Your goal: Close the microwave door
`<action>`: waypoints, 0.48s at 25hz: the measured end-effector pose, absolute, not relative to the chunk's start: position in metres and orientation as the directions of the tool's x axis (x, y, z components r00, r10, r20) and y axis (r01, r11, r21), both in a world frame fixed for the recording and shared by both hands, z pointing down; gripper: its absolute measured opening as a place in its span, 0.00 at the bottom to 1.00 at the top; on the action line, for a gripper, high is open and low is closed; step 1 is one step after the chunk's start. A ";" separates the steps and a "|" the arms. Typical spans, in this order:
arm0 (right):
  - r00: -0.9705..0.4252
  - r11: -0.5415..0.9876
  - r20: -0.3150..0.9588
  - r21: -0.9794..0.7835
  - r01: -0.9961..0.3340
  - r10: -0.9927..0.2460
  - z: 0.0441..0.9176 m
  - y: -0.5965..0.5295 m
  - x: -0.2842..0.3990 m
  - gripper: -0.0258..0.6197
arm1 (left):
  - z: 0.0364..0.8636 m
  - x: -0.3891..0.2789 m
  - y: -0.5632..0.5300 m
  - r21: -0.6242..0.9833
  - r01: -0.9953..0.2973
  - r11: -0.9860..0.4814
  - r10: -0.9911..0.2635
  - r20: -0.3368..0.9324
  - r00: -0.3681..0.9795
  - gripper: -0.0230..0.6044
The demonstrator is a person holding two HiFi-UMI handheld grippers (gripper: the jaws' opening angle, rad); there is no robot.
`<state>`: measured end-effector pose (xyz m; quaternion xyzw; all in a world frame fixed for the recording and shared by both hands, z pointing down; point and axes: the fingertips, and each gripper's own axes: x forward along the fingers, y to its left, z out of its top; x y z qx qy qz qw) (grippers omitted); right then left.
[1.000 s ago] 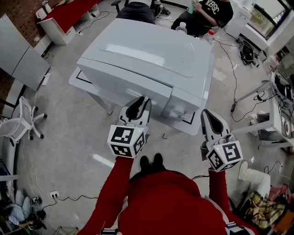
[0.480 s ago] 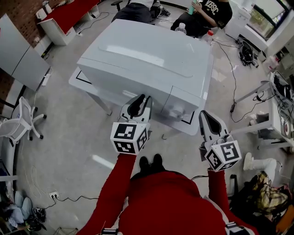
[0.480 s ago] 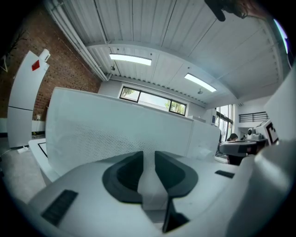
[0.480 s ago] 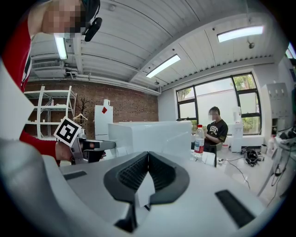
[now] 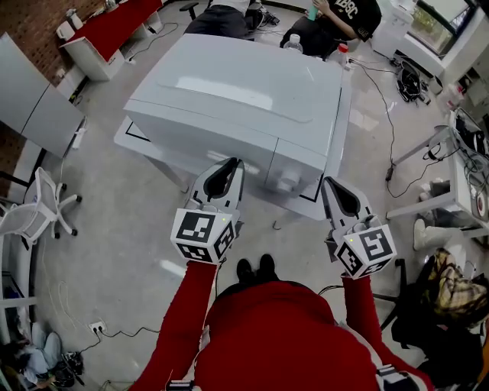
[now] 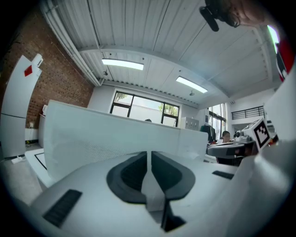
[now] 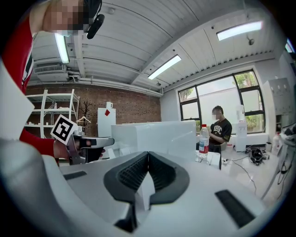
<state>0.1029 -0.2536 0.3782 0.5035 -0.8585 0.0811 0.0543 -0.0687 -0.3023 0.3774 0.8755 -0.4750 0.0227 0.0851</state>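
The white microwave [image 5: 244, 92] stands on a white table [image 5: 131, 136], and its door [image 5: 202, 137] lies flush with the knob panel [image 5: 289, 179]. My left gripper [image 5: 233, 163] hovers just in front of the door's lower edge. Its jaws are closing to a thin slit with nothing between them, and the left gripper view shows the left gripper [image 6: 149, 155] facing the door [image 6: 101, 139]. My right gripper [image 5: 329, 183] is shut and empty, beside the panel's right corner. The right gripper view looks past the right gripper [image 7: 148, 155] to the microwave [image 7: 155, 134].
A water bottle [image 5: 292, 43] stands at the table's far edge, where a seated person [image 5: 340, 15] is. A white chair [image 5: 34, 210] is on the left, a red desk [image 5: 114, 23] at the back left. Cables [image 5: 386, 114] trail over the floor on the right.
The door's right end stood slightly out from the panel and now lies flush. The left gripper's jaws have narrowed. Both grippers have barely moved.
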 end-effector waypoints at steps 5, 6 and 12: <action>-0.500 0.489 0.132 -0.106 -0.866 -0.856 0.371 -0.247 0.103 0.05 | 0.359 -0.069 -0.271 0.117 -0.797 -0.593 -0.796 0.061 0.602 0.05; -0.505 0.494 0.126 -0.110 -0.863 -0.854 0.369 -0.245 0.103 0.06 | 0.357 -0.068 -0.264 0.119 -0.781 -0.612 -0.781 0.058 0.621 0.05; -0.566 0.552 0.093 -0.142 -0.822 -0.819 0.362 -0.230 0.087 0.06 | 0.355 -0.057 -0.221 0.080 -0.710 -0.700 -0.703 0.100 0.704 0.05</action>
